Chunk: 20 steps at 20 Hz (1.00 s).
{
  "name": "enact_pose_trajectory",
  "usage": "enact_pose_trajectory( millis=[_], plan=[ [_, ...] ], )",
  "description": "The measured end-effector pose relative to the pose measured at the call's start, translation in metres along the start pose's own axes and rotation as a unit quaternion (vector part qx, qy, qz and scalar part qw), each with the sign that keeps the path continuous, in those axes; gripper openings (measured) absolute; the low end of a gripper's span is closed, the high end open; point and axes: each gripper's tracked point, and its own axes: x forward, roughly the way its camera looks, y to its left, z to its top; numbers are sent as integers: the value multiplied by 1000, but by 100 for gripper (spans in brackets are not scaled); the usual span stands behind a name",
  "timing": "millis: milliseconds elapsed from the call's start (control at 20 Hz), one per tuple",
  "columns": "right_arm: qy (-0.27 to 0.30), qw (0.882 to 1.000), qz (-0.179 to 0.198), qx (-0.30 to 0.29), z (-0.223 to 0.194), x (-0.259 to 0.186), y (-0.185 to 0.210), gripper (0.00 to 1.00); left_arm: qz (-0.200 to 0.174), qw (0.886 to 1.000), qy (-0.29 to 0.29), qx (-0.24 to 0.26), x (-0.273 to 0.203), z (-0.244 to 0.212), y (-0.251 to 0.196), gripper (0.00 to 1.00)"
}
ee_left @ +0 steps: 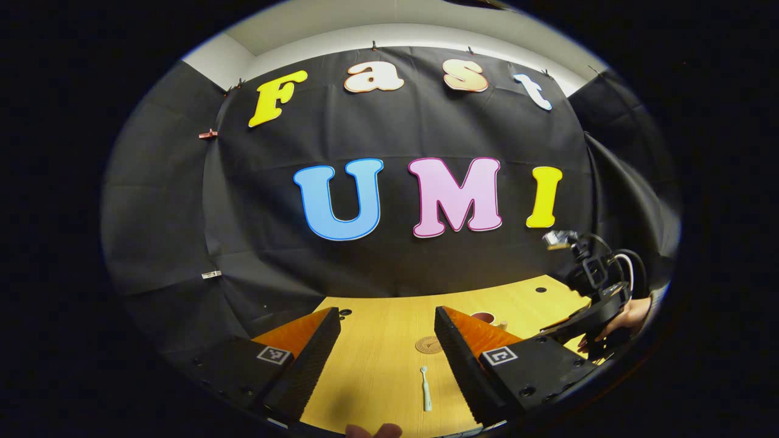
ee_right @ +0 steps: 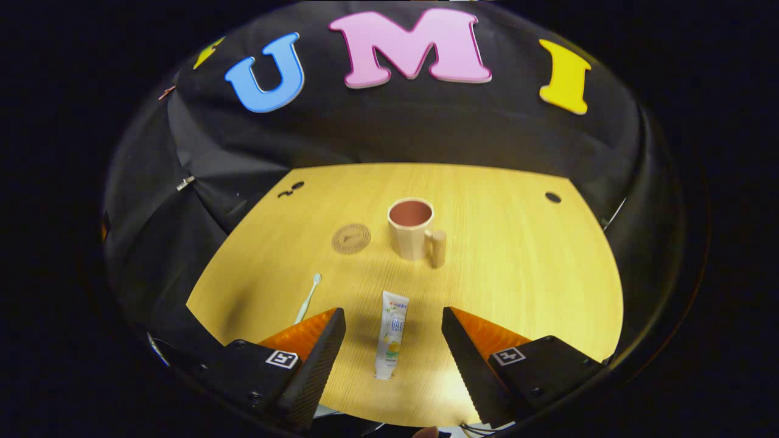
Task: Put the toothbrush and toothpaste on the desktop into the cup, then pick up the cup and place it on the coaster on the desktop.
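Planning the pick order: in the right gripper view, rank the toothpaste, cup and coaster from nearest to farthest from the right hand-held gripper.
1. Toothpaste: lying flat between the fingers of the right hand-held gripper.
2. Coaster and cup: both farther back on the desktop, coaster left, cup centre; too close to rank.

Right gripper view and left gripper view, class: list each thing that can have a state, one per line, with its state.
cup: upright, empty, off the coaster
coaster: bare
toothpaste: lying flat on the desktop
toothbrush: lying flat
left gripper: open
right gripper: open, toothpaste between its fingers, ungripped
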Motion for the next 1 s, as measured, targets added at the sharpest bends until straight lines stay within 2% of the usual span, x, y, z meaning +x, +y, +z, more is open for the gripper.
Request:
enact_pose_trajectory(
  millis=[300,600,650,750,800,850,950,1000],
  plan=[
    [87,996,16,16,-40,73,-5,96,16,999,37,13,16,-24,-6,98],
    [139,990,18,28,-60,109,-8,87,32,998,55,10,31,-36,-7,99],
    [144,989,19,33,-60,111,-7,84,35,998,57,9,33,-37,-6,99],
    [156,987,21,40,-62,116,-6,71,39,997,61,5,36,-42,-5,99],
    [161,986,23,42,-64,117,-5,70,41,997,64,4,38,-45,-5,99],
    [166,985,25,47,-66,119,-4,59,42,997,68,3,39,-47,-5,99],
    [173,983,28,47,-67,120,1,46,44,996,77,2,45,-54,-4,99],
    [178,983,29,43,-71,120,1,43,42,996,83,0,47,-59,-5,99]
  ],
)
